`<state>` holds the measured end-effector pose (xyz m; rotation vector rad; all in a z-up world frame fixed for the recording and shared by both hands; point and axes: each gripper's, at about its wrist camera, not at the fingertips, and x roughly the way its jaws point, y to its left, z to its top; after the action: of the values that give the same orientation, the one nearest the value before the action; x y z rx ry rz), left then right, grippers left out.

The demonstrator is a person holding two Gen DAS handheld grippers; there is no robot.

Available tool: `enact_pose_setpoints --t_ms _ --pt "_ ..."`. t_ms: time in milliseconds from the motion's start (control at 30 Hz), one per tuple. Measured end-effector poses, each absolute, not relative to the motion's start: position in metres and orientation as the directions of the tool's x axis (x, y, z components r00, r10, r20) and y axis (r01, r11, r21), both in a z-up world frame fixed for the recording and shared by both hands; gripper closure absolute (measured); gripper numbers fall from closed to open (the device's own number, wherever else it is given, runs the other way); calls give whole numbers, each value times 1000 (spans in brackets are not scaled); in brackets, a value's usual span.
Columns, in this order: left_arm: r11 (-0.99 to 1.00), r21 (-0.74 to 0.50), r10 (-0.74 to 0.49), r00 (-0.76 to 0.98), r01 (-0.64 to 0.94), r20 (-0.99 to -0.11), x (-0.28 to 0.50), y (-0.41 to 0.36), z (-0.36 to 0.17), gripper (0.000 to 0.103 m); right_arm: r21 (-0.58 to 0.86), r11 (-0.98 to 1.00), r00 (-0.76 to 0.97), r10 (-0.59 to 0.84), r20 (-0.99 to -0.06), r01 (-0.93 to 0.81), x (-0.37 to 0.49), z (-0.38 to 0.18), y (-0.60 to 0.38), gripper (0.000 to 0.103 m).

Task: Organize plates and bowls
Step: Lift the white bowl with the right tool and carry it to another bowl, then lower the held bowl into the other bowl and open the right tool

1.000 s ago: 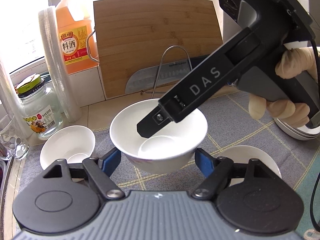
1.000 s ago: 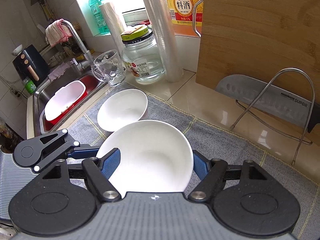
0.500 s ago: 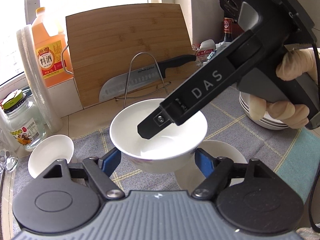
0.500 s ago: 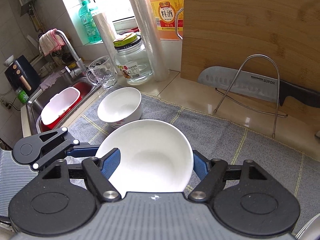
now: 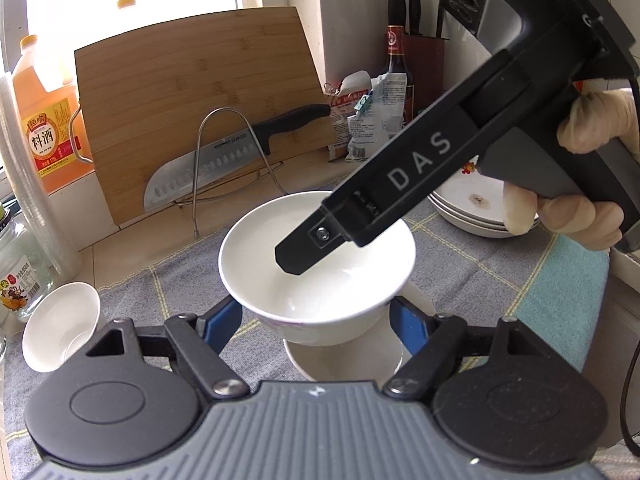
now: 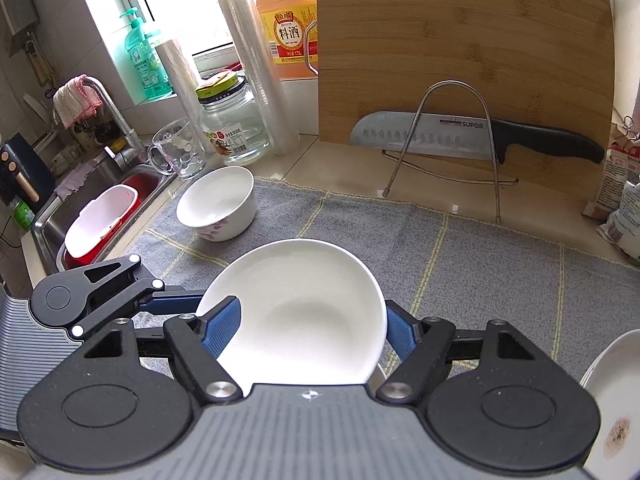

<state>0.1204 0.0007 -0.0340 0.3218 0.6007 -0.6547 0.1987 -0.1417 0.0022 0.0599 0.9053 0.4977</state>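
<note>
My left tool (image 5: 316,320) is clenched on a white bowl (image 5: 256,256), one blue pad on each side of its outer wall. The bowl is round, so it has no long axis. It is held upright above the desk (image 5: 120,248), foot down and mouth facing up.

My right tool (image 6: 310,324) grasps the same bowl. From its own camera one pad lies over the rim against the inside and the other sits against the outside. From the left camera one of its black fingers dips into the bowl's hollow, with my gloved hand (image 5: 580,216) on the handle behind.

Directly under the held bowl a second white dish (image 5: 344,360) rests on the grey checked cloth (image 5: 480,264); I cannot tell whether the two touch.

Off to the left a smaller white bowl (image 5: 60,328) sits on the cloth, well apart. To the right is a stack of white plates (image 5: 468,200), the top one stained.

Past the cloth a wire rack (image 5: 224,148) holds a cleaver (image 5: 208,172), its blade pointing left, in front of a bamboo cutting board (image 5: 192,80) leaning on the wall. A cooking wine jug (image 5: 44,128) stands to the left of it.
</note>
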Motion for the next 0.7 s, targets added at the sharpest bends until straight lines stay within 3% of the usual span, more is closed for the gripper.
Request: enact_pose_setpoints --t_ms 700 --pt "699 85 -491 564 710 -665 109 -7 -51 23 288 911 499 404 -767 -295 174 -18 -154 22"
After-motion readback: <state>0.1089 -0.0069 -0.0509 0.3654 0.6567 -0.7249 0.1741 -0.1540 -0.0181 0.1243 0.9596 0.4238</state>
